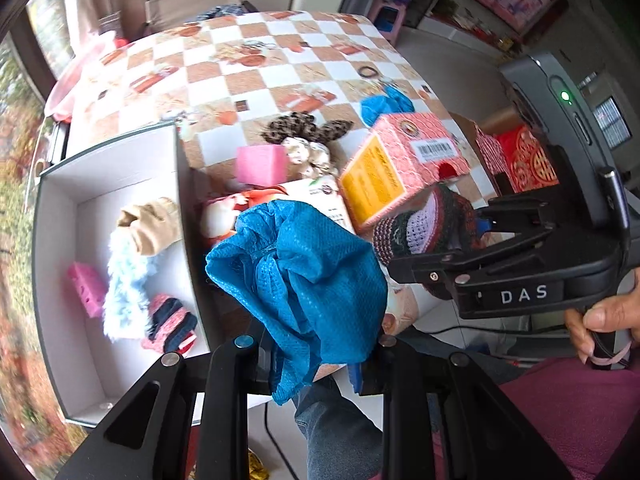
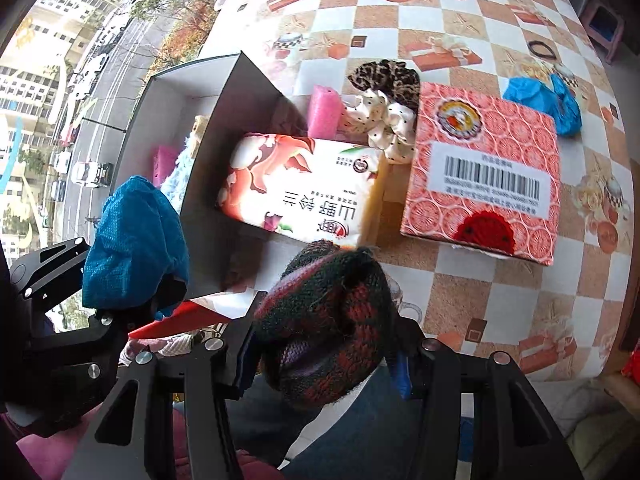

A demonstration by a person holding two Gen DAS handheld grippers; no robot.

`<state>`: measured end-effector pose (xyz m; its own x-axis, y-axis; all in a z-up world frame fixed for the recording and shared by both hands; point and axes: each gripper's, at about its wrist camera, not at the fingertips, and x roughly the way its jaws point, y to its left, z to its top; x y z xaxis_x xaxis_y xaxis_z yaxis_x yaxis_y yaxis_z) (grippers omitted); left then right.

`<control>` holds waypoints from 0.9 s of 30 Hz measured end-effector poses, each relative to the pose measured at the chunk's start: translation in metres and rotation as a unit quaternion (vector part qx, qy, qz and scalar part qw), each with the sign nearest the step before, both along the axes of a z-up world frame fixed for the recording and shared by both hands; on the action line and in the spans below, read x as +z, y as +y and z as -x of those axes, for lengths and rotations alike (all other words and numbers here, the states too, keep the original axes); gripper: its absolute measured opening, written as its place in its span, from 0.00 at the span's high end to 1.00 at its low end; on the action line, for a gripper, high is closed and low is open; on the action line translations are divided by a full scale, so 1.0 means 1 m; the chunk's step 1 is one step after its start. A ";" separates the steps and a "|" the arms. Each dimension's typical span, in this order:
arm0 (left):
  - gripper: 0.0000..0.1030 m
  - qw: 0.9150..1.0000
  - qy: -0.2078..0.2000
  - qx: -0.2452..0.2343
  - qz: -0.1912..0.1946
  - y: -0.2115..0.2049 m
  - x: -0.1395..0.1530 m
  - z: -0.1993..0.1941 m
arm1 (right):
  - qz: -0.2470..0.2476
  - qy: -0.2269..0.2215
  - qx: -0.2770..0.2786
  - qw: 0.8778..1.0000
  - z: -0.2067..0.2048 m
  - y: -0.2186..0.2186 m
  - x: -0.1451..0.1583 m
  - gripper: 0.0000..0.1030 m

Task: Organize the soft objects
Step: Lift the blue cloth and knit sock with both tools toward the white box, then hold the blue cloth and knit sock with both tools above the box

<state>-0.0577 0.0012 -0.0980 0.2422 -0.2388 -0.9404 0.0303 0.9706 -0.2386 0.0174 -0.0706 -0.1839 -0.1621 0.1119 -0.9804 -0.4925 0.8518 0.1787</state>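
Nearest the left wrist camera, the left gripper [image 1: 316,356] has its fingers pinched on a crumpled blue non-woven cover [image 1: 304,276], which hangs bunched above the table edge just right of the white box [image 1: 56,216]. The open white box stands at the left on the checkered tablecloth [image 1: 256,76]. It contains a pink foam block [image 1: 86,290], a pale blue fluffy item [image 1: 124,284], a beige fabric piece [image 1: 154,226] and a pink-and-navy striped knit item [image 1: 172,326]. To the right of the box wall lie a floral tissue pack [image 2: 304,188], a second pink foam block [image 1: 260,164], a white dotted scrunchie [image 2: 380,120] and a leopard-print scrunchie [image 1: 304,128]. Further right stands a pink patterned carton [image 2: 484,172] with a barcode label; a red knit piece [image 2: 484,234] shows at its near edge. A second blue cover [image 2: 548,100] lies beyond the carton. In the right wrist view, the right gripper [image 2: 328,344] has its fingers closed against a dark knit item [image 2: 328,320] with red, black and purple bands, held bunched above the near table edge. A hand [image 1: 600,320] grips the right gripper's handle.
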 end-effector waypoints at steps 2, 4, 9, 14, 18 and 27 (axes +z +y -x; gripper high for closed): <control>0.74 1.000 -0.002 0.021 -0.001 0.010 0.001 0.003 | -0.002 0.000 0.012 1.000 0.000 0.009 0.000 0.48; 0.74 0.999 -0.003 0.043 -0.002 0.021 0.002 0.006 | -0.003 0.001 0.024 1.000 0.000 0.018 -0.001 0.48; 0.74 0.994 -0.006 0.108 -0.004 0.051 0.003 0.019 | -0.003 0.003 0.059 0.998 -0.001 0.046 -0.002 0.48; 0.74 0.984 -0.005 0.180 -0.005 0.084 0.001 0.037 | -0.012 0.004 0.103 0.995 0.002 0.079 0.000 0.48; 0.74 0.973 -0.002 0.232 -0.011 0.110 -0.001 0.054 | -0.022 0.008 0.137 0.990 0.009 0.108 0.000 0.48; 0.74 0.950 0.010 0.311 -0.033 0.153 -0.010 0.088 | -0.041 0.019 0.204 0.978 0.035 0.167 -0.004 0.48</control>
<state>-0.1454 0.1538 -0.1079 0.2990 0.0040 -0.9543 -0.5577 0.8122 -0.1713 -0.0178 0.0963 -0.1877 -0.2454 0.1085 -0.9633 -0.7805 0.5673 0.2627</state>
